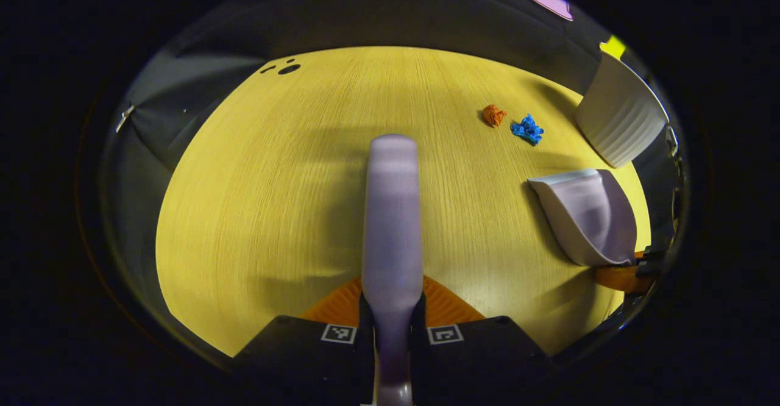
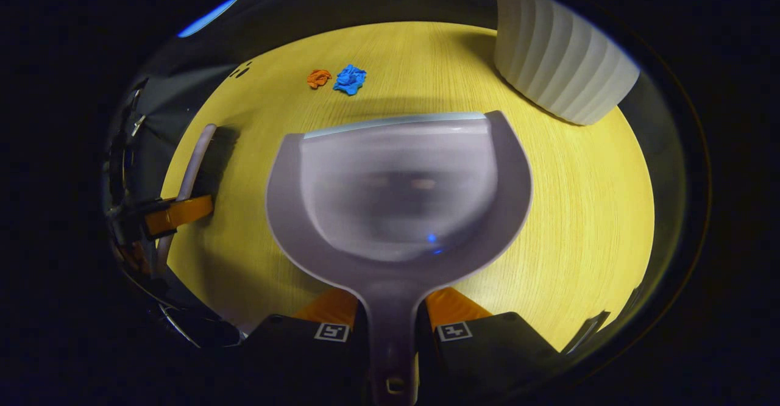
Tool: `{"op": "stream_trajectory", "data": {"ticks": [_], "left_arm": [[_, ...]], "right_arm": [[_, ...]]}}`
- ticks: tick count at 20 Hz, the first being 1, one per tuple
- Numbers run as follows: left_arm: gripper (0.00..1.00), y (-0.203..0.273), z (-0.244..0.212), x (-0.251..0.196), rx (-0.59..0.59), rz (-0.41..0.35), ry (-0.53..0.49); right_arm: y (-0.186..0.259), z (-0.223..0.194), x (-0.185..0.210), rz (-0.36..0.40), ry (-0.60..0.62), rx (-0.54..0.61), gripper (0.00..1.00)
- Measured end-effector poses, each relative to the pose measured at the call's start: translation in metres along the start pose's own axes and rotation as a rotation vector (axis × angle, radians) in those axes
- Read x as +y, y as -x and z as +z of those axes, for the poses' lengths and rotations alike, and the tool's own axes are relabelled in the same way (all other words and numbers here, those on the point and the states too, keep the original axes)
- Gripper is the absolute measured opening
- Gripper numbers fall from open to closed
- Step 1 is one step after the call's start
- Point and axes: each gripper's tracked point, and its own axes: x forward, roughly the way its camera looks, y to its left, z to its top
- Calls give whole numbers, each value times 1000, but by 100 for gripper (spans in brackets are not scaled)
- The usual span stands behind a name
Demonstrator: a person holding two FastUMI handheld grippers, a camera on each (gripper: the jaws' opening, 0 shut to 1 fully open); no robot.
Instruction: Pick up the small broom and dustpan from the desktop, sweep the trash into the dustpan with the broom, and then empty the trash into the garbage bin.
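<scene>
- My left hand-held gripper (image 1: 392, 317) is clenched on the small broom (image 1: 392, 211); both fingers press its pale lilac handle, which runs straight ahead of me above the yellow wood-grain surface (image 1: 262, 199).
- In the right gripper view that same gripper (image 2: 177, 211) sits far to the left with the broom (image 2: 198, 156) rising from it.
- My right hand-held gripper (image 2: 393, 327) is grasping the dustpan (image 2: 399, 192) by its handle, fingers pressing on either side, the open pale lilac scoop facing forward with its front lip towards the trash.
- In the left gripper view the dustpan (image 1: 588, 214) is at the right, held over the surface by the other gripper at the edge.
- The trash is two crumpled scraps lying just beside each other on the surface: an orange scrap (image 1: 493, 114) and a blue scrap (image 1: 527, 129), beyond the dustpan's lip and apart from it.
- The white ribbed garbage bin (image 2: 557, 58) stands at the far right of the surface, near the dustpan.
</scene>
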Motion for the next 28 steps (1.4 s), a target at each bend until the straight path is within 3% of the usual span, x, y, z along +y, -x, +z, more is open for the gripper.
{"op": "stream_trajectory", "data": {"ticks": [1,11,15,16,19,20,22,25,26,28], "left_arm": [[28,0,4,2,0,1,-5],[28,-32,109,-19,-3,-67,-169],[28,-56,144,-34,26,-67,-355],[28,-63,150,-42,37,-75,-401],[28,-76,161,-60,59,-91,-540],[28,-81,165,-69,59,-104,-587],[29,-86,168,-87,69,-147,-688],[28,-85,162,-113,122,-262,-832],[28,-83,158,-120,140,-304,-863],[28,-74,144,-139,194,-412,-898]], "right_arm": [[1,0,-3,4,8,1,37],[24,36,-55,-42,200,-17,37],[17,39,-62,-20,301,14,41],[19,37,-61,-3,316,20,37],[20,34,-59,25,355,38,41],[19,35,-58,30,363,39,37],[17,36,-58,37,373,43,41],[15,41,-56,49,389,39,37],[13,43,-54,55,385,37,41],[9,43,-54,61,396,29,37]]}}
